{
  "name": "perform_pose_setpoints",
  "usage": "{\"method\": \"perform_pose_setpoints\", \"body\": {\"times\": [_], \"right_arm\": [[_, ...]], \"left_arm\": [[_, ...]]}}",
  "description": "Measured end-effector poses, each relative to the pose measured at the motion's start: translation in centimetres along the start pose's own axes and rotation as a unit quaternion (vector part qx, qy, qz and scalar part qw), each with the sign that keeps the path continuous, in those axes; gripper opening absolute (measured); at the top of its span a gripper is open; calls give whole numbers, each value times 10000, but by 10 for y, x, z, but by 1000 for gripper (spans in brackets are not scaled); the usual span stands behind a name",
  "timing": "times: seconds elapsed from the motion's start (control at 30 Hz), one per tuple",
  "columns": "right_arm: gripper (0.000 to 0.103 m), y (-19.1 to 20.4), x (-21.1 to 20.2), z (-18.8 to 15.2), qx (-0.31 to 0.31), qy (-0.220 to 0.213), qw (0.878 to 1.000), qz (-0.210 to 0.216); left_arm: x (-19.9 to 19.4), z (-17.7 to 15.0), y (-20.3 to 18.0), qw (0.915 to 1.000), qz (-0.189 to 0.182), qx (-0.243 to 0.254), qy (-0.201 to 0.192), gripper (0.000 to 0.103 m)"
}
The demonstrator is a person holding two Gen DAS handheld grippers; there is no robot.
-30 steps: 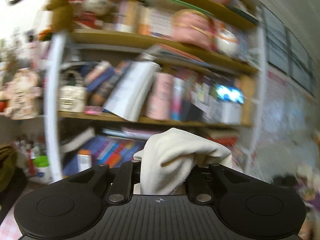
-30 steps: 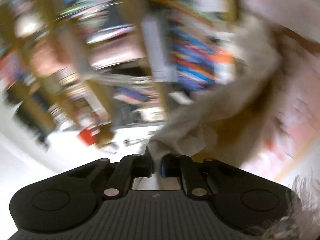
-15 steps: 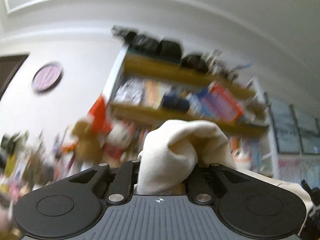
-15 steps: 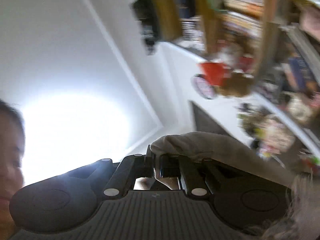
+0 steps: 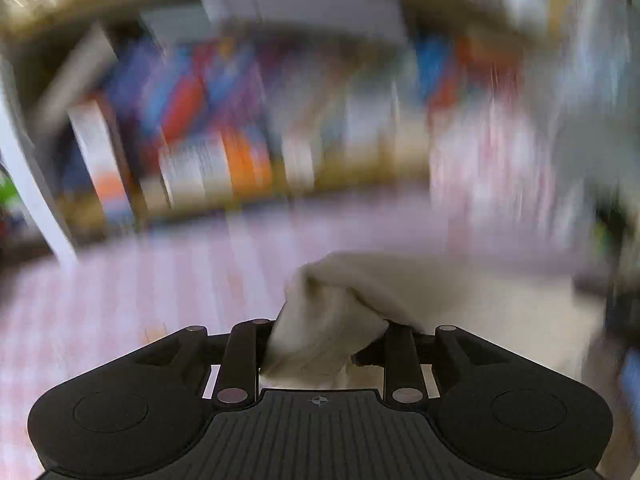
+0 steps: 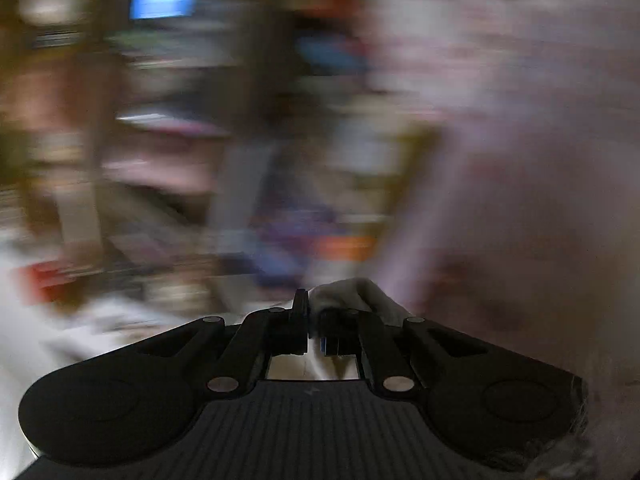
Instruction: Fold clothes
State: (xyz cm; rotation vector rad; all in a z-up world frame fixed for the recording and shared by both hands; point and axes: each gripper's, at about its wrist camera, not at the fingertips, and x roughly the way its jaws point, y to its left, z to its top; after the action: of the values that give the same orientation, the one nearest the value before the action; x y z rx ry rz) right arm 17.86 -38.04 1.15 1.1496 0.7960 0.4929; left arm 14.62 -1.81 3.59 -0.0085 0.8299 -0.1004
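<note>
A cream-white garment (image 5: pixel 344 304) is bunched between the fingers of my left gripper (image 5: pixel 324 340), which is shut on it; the cloth trails away to the right above a pink checked surface (image 5: pixel 120 280). In the right wrist view my right gripper (image 6: pixel 314 324) is shut on another part of the same cream garment (image 6: pixel 352 292), with only a small fold showing above the fingers. Both views are heavily motion-blurred.
A bookshelf (image 5: pixel 240 120) packed with colourful books fills the background in the left wrist view and shows blurred in the right wrist view (image 6: pixel 200 140). A white upright post (image 5: pixel 28 184) stands at left. Pink checked cloth (image 6: pixel 520 160) spreads at right.
Both grippers swung down from pointing at the ceiling and upper shelves to pointing at the lower shelves and pink checked surface. Each still holds the cream garment.
</note>
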Motion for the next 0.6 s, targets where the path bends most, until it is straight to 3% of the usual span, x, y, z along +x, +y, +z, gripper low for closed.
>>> {"method": "perform_pose_setpoints", "body": {"times": [0.07,0.1,0.13,0.3,0.47,0.6], "right_arm": [[5,-27,4,2,36,-2,9986,-530],[5,-35,6,3,7,-18,9976,-693],[5,-37,8,5,-45,-46,9972,-748],[5,-47,20,15,-208,-190,9930,-1149],[5,-72,24,24,-208,-126,9859,-1659],[10,-67,28,20,-542,-49,9818,-1817]], "left_arm": [[18,-30,-6,9984,51,212,518,46],[12,-39,-4,9986,29,170,508,57],[5,-47,-1,9988,30,103,487,61],[-33,-86,29,9983,355,-268,387,66],[-53,-101,62,9949,775,-574,312,66],[-52,-103,70,9948,815,-585,183,62]]}}
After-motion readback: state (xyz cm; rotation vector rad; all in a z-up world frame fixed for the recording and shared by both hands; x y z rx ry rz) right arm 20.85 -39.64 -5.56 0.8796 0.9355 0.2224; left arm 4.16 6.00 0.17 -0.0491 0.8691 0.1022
